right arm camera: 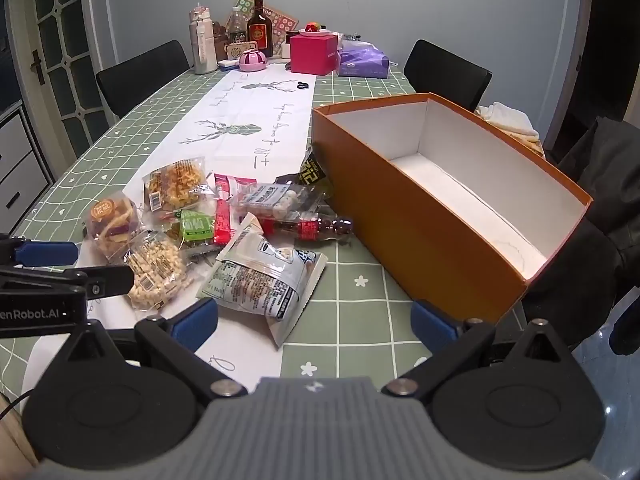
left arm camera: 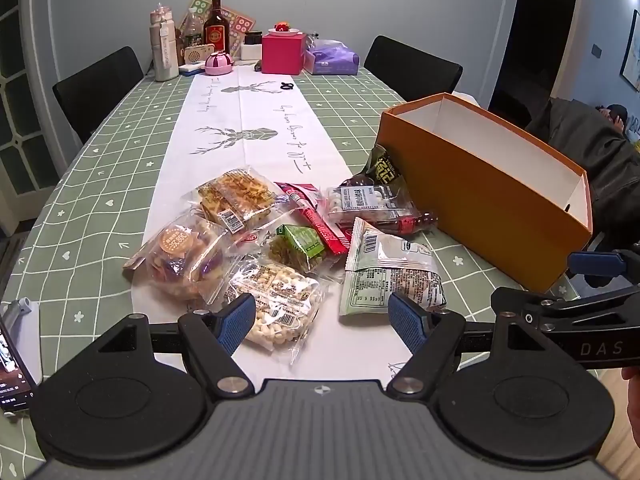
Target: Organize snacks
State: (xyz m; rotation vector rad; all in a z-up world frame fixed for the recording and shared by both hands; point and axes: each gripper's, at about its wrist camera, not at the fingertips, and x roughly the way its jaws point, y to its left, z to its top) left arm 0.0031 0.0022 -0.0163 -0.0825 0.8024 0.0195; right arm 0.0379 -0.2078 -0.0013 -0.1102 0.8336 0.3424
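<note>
Several snack packets lie in a heap on the table. Among them are a clear bag of puffed balls (left arm camera: 276,304) (right arm camera: 156,272), a pale green packet (left arm camera: 388,276) (right arm camera: 264,280), a small cola bottle (right arm camera: 312,228) (left arm camera: 404,222), a red stick pack (left arm camera: 320,224) and a yellow cake pack (left arm camera: 236,200). An open orange box (left arm camera: 492,196) (right arm camera: 432,216) with a bare white inside stands to their right. My left gripper (left arm camera: 322,326) is open and empty, just short of the puffed-ball bag. My right gripper (right arm camera: 314,322) is open and empty, in front of the pale green packet.
Bottles, a pink box (left arm camera: 282,54) and a purple tissue pack (left arm camera: 332,58) stand at the table's far end. Black chairs (left arm camera: 98,84) (right arm camera: 448,72) flank the table. A phone (left arm camera: 12,360) lies at the near left edge. A dark coat (right arm camera: 600,220) hangs right of the orange box.
</note>
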